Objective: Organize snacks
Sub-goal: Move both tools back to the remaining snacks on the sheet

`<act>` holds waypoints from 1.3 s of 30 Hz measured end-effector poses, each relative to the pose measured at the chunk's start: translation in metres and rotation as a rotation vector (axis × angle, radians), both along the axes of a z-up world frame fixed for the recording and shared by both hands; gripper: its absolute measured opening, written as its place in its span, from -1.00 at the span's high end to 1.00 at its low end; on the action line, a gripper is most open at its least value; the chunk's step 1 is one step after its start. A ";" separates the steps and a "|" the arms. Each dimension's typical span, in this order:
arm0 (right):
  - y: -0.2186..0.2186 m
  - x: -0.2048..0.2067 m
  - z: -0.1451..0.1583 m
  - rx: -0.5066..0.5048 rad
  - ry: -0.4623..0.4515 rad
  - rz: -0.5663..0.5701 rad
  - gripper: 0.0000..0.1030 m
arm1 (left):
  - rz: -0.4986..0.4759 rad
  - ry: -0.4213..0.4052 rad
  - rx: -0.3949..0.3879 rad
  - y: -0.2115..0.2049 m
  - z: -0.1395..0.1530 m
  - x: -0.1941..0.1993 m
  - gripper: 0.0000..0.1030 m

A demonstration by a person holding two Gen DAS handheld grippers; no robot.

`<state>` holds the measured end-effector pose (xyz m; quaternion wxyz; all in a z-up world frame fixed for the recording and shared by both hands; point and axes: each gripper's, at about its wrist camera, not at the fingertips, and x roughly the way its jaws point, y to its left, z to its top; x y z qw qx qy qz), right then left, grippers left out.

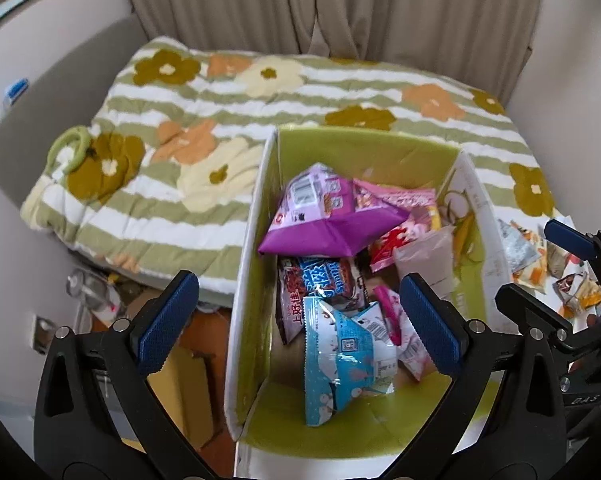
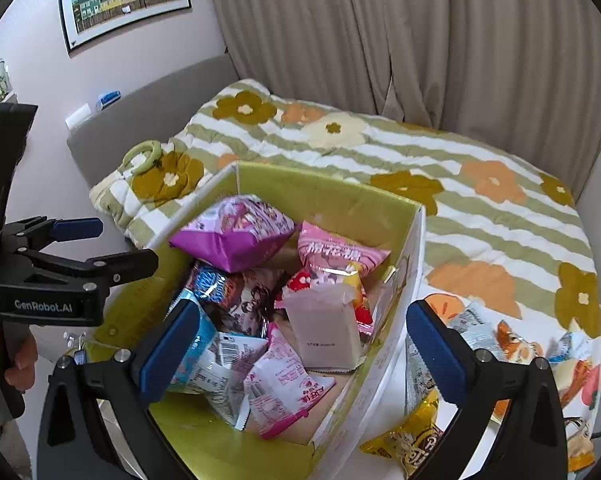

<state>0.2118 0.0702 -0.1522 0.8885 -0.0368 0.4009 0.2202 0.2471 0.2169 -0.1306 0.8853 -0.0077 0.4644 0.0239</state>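
A cardboard box (image 1: 248, 280) (image 2: 412, 264) with a green inside sits on the bed and holds several snack packets. On top lies a purple packet (image 1: 332, 216) (image 2: 236, 236), with a light blue packet (image 1: 340, 360) toward the near end. A pink packet (image 2: 336, 252) and a pale pouch (image 2: 324, 328) lie on the right side. My left gripper (image 1: 298, 322) (image 2: 116, 244) hovers open over the box's left side, nothing between its pads. My right gripper (image 2: 302, 350) (image 1: 556, 276) stands wide open over the box's right wall, empty. Loose packets, one yellow (image 2: 416, 440), lie on the bed right of the box.
The box rests on a striped, flowered bedspread (image 1: 160, 200) (image 2: 500, 220). A green ring (image 1: 70, 146) (image 2: 144, 156) lies on it at the left. Beige curtains (image 2: 380, 40) hang behind, and a grey headboard (image 2: 148, 116) runs along the left. Cardboard and clutter (image 1: 188, 380) lie on the floor left of the box.
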 end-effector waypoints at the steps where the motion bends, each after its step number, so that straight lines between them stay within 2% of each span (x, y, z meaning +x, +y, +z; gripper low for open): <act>1: 0.000 -0.003 0.004 -0.001 -0.005 -0.008 -0.99 | -0.005 -0.011 0.000 -0.001 0.006 -0.004 -0.94; 6: -0.010 -0.018 0.023 0.028 0.008 -0.070 -1.00 | -0.047 -0.060 -0.009 -0.010 0.028 -0.022 -0.94; 12: -0.034 -0.046 0.044 0.034 -0.038 -0.156 -1.00 | -0.135 -0.115 -0.020 -0.037 0.052 -0.037 -0.94; 17: -0.066 -0.063 0.057 0.034 -0.048 -0.247 -1.00 | -0.237 -0.149 -0.041 -0.074 0.065 -0.041 -0.94; 23: -0.127 -0.077 0.074 0.026 -0.069 -0.364 -1.00 | -0.339 -0.170 -0.057 -0.133 0.075 -0.042 -0.94; 27: -0.172 -0.076 0.083 0.020 -0.083 -0.432 -1.00 | -0.385 -0.168 -0.049 -0.180 0.074 -0.035 -0.94; 32: -0.235 -0.060 0.078 0.041 -0.048 -0.472 -1.00 | -0.422 -0.130 -0.065 -0.243 0.060 -0.013 -0.94; 39: -0.314 -0.017 0.044 0.114 0.076 -0.482 -1.00 | -0.454 -0.032 -0.079 -0.320 0.023 0.027 -0.94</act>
